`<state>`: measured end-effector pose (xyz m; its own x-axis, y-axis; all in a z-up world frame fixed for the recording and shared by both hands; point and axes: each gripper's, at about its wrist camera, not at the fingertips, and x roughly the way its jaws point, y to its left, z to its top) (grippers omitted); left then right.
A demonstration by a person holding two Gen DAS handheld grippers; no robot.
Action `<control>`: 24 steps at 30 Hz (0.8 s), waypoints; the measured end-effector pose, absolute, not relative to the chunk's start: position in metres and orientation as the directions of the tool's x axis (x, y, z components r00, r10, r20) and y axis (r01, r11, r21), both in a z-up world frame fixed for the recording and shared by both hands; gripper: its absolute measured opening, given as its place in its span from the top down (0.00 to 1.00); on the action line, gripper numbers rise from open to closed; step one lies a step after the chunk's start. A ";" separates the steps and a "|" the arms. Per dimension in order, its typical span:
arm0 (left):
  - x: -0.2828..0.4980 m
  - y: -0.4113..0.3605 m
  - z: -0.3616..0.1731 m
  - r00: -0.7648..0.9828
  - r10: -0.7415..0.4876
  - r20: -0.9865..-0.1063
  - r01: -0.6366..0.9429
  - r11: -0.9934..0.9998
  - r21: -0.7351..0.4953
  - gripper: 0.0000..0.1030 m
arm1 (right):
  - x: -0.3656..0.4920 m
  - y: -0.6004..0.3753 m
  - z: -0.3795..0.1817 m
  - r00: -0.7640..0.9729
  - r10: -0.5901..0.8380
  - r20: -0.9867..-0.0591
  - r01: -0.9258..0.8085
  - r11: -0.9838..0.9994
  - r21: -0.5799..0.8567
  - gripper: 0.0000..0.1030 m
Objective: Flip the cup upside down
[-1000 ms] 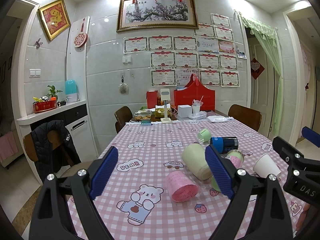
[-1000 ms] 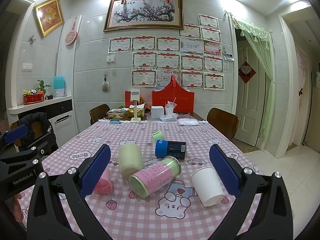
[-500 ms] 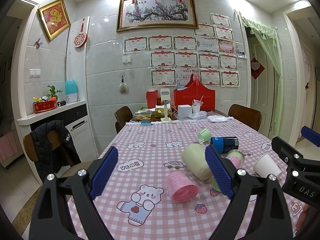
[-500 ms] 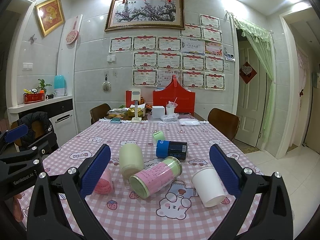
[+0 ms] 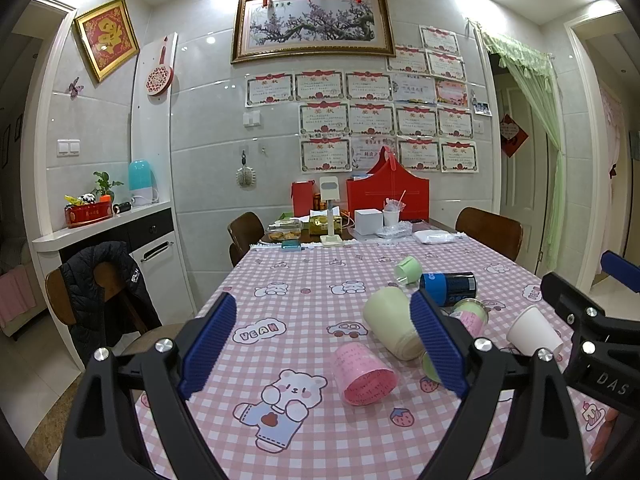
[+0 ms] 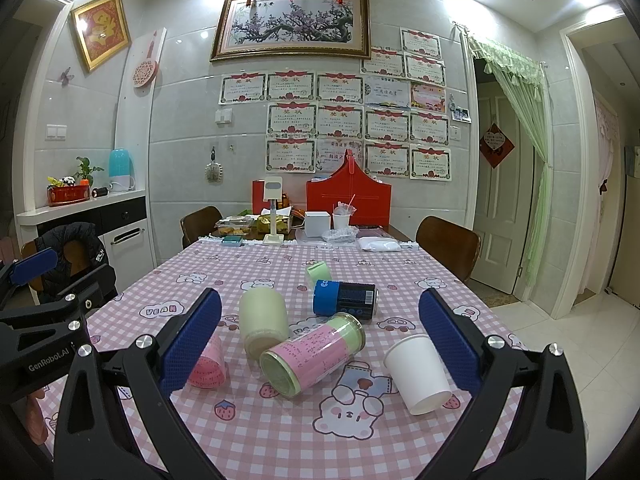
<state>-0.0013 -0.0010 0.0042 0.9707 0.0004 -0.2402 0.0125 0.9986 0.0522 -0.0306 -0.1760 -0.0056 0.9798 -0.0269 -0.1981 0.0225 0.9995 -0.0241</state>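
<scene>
Several cups lie on their sides on the pink checked tablecloth [image 6: 280,432]. A white paper cup [image 6: 418,374] lies at the right, also seen in the left wrist view [image 5: 534,334]. A pink cup [image 5: 364,372] lies at the left, partly hidden in the right wrist view [image 6: 208,368]. A cream cup [image 6: 262,320], a pink-and-green glass jar [image 6: 312,352], a blue can [image 6: 344,298] and a small green cup [image 6: 318,274] lie between. My left gripper [image 5: 320,348] and right gripper [image 6: 320,344] are open and empty, held above the near table edge.
Boxes, a red bag [image 6: 348,200] and a phone stand [image 6: 273,216] crowd the far end of the table. Wooden chairs [image 6: 448,248] stand at both sides. A chair with a black jacket [image 5: 104,280] stands left, by a counter.
The right wrist view has shifted very slightly. The cups and both grippers' jaws are unchanged.
</scene>
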 end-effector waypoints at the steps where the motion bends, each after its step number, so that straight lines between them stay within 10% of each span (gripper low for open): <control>1: -0.001 -0.003 0.004 0.971 0.000 -0.240 0.013 0.999 0.052 0.15 | -0.030 -0.176 -0.005 0.980 -0.028 -0.198 0.023 0.999 -0.025 0.07; 24: 0.031 -0.005 0.008 0.964 -0.003 -0.266 0.022 0.997 0.072 0.15 | -0.005 -0.182 -0.005 0.976 -0.022 -0.217 0.022 1.000 0.000 0.07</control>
<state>0.0312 -0.0047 0.0084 0.9639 -0.0027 -0.2662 0.0225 0.9972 0.0715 -0.0046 -0.1816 -0.0048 0.9760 -0.0220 -0.2165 0.0225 0.9997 -0.0004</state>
